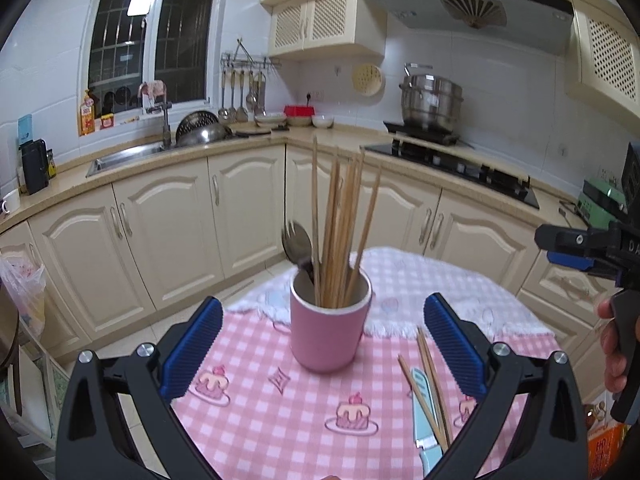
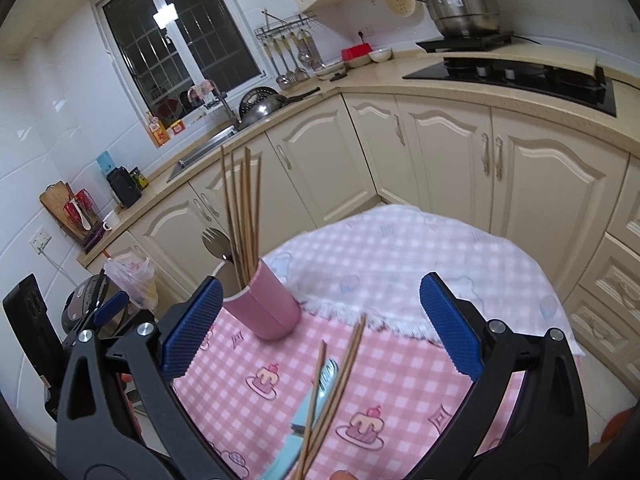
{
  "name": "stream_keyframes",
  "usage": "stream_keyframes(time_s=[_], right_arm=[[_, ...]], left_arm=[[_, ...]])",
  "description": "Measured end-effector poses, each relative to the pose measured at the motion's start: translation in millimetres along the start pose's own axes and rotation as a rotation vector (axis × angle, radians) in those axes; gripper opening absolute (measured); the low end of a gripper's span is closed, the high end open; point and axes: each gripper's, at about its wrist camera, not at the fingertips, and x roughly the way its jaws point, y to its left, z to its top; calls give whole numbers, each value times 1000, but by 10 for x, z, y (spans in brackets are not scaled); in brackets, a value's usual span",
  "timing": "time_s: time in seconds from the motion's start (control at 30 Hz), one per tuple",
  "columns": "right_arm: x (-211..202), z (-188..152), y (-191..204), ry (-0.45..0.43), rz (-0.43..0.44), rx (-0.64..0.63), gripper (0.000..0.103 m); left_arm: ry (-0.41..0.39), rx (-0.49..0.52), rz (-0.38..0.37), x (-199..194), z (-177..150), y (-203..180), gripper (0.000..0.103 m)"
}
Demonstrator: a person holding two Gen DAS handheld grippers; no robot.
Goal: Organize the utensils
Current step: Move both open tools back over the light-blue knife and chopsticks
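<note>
Pink cup (image 1: 329,330) already holds many chopsticks (image 1: 340,224) and a spoon (image 1: 297,242). Beside the cup, loose chopsticks (image 2: 332,384) and a blue knife (image 2: 310,412) remain on the surface (image 1: 256,412). Left gripper (image 1: 323,350) and right gripper (image 2: 320,330): fingers spread, empty.

I count one pink cup (image 1: 328,330) and one spoon (image 1: 297,242). Three loose chopsticks (image 2: 334,384) and one knife (image 2: 310,408) on the cloth

Both tools share one build: the left gripper (image 1: 323,340) and right gripper (image 2: 321,326) have glossy black plastic arms with triangular cut-outs, silver round-head screws at the pivots, and blue ribbed finger pads (image 1: 192,350) (a fine crosshatch texture). Bare skin shows on the right hand (image 1: 614,354) wrapping a black handle.
</note>
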Motion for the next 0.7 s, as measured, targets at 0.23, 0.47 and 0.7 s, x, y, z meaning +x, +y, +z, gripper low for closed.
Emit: stream_keyframes(time_s=[0.23,0.47,0.7], right_arm=[[55,-244,-197,61,-34,32,97],[112,-445,-427,107,-62,80,97],[206,-625,-567,165,-89,87,97]], left_arm=[[152,64,12,270,-343,-208,99],[325,147,3,634,-759,-443,99],[404,180,-11,874,-958,-579,99]])
